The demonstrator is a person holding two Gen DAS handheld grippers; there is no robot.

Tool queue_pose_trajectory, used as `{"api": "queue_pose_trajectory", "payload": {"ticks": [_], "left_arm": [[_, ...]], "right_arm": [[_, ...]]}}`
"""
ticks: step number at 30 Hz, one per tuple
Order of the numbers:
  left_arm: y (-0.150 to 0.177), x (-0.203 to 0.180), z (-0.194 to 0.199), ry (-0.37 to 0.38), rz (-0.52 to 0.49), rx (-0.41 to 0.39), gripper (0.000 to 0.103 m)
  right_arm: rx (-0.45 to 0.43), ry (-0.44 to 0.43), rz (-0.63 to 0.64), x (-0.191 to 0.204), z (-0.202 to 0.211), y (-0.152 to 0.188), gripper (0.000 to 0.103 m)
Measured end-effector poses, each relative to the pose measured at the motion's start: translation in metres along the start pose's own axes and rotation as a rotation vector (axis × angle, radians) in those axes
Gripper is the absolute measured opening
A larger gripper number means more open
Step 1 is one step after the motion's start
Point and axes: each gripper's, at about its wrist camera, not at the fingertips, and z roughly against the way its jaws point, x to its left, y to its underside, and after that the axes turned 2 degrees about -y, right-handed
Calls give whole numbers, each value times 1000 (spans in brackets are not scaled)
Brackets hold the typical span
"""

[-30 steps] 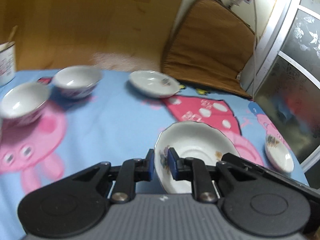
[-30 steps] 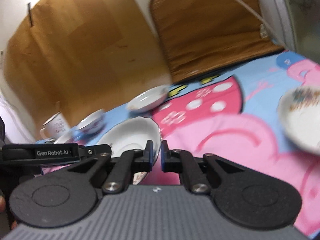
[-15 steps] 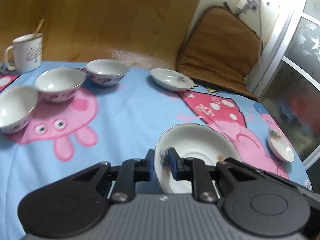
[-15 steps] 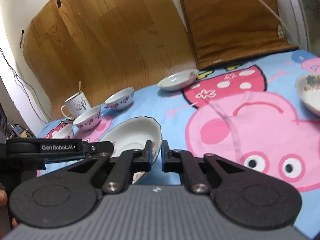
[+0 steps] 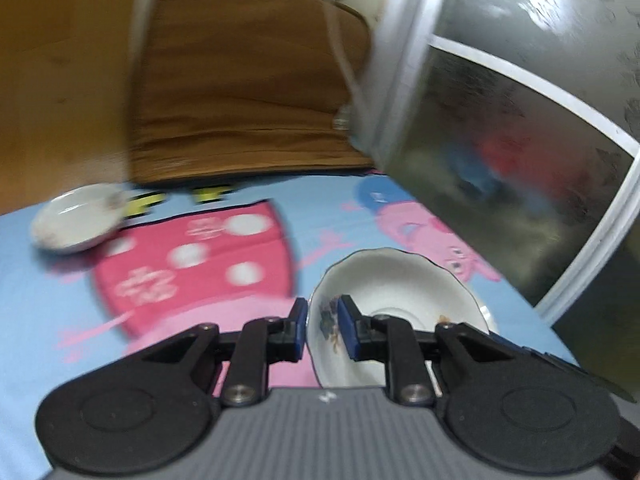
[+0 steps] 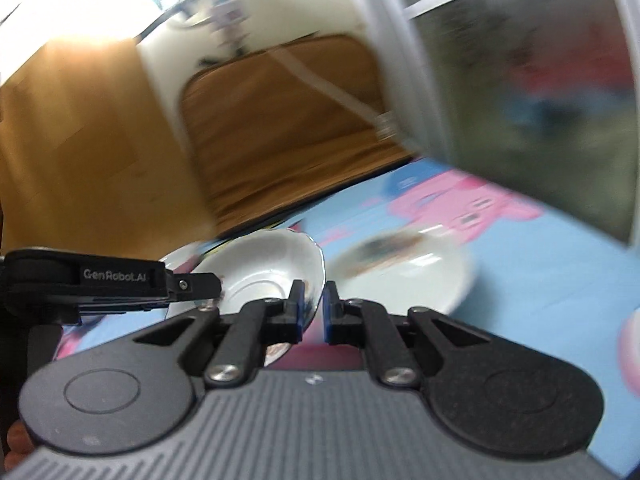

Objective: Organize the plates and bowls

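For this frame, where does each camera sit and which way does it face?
Left wrist: on the left tool, looking down across the cartoon cloth toward the brown cushion; its opening jaws straddle the rim of the scalloped plate.
Right wrist: on the shut right tool, facing that corner; left tool and a sliver of hand show at left.
Both see scalloped plate, cushion, glass door.

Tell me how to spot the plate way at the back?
Find the brown cushion standing at the back. At its lower left corner, on the blue cartoon cloth, lies a small white plate. Unlike the wavy-rimmed plate up front, it sits alone.
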Motion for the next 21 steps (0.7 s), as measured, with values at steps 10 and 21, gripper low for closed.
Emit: {"api": "queue_pose_trajectory", "payload": {"ticks": [10,21], "left_arm": [[-4,-37,-51,2,-11,56,19],[-10,-37,-48,-27,12,32,24]], "right_arm": [[7,59,-31,-44,-14,-5,13],[-130,127,89,-27,-6,-1,57]]}}
